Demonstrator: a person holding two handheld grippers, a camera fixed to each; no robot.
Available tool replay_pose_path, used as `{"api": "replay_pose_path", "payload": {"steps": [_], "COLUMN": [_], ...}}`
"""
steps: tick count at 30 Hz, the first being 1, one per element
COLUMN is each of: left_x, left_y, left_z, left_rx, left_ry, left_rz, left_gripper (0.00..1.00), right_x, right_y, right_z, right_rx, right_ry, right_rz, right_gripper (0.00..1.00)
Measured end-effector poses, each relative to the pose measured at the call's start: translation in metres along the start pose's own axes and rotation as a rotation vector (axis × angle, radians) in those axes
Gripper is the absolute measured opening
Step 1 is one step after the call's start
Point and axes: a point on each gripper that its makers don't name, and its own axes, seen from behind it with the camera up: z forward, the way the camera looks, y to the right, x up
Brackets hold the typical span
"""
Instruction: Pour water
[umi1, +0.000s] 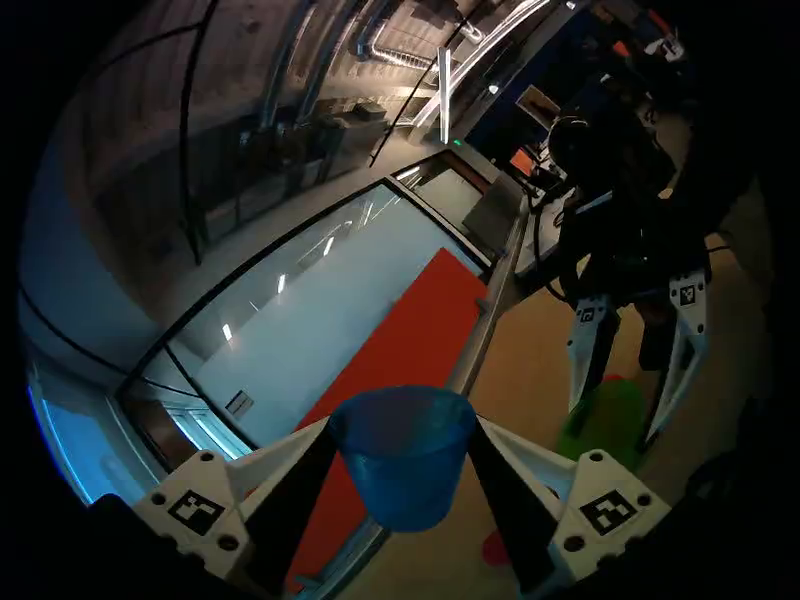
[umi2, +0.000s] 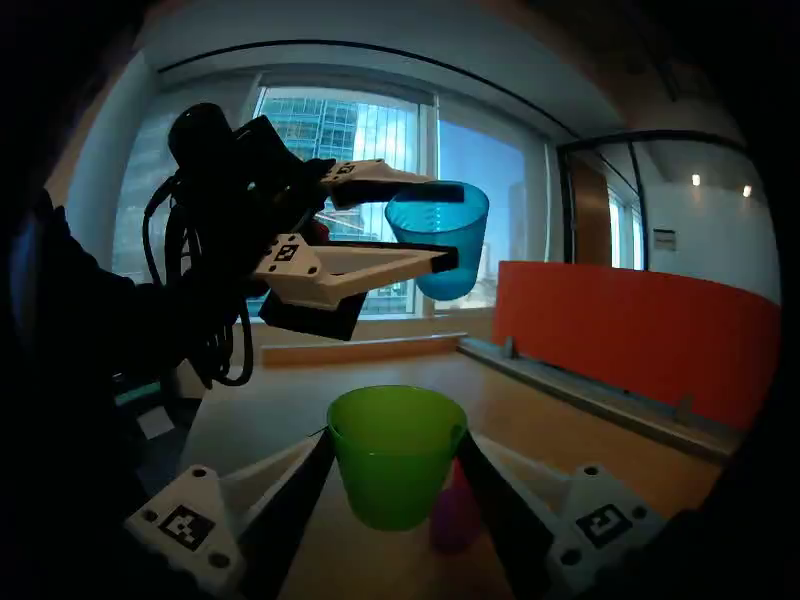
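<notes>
The left gripper clamps the blue cup by its sides, high in the air above and beyond the green cup. The right gripper pinches the green cup low near the wooden table. Bare tabletop runs to the orange partition along the table's edge. Two cups, two grippers, and one small pink object just behind the green cup.

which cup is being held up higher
The blue cup, in the jaws of the left gripper, hangs well above the green cup, which the right gripper holds low over the wooden table.
</notes>
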Motion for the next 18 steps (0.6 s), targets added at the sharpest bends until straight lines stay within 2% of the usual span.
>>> {"api": "replay_pose_path", "payload": {"steps": [9, 18], "left_x": [0.0023, 0.0072], "left_y": [-0.0020, 0.0012], "left_z": [0.0023, 0.0031], "left_rx": [0.009, 0.006], "left_ry": [0.001, 0.010], "left_rz": [0.047, 0.096], "left_gripper": [0.88, 0.88], "right_x": [0.0014, 0.0029], "right_y": [-0.0010, -0.0006], "right_z": [0.0002, 0.0009], "right_rx": [0.000, -0.002], "right_ry": [0.001, 0.003], "right_rz": [0.002, 0.000], "right_gripper": [0.89, 0.89]}}
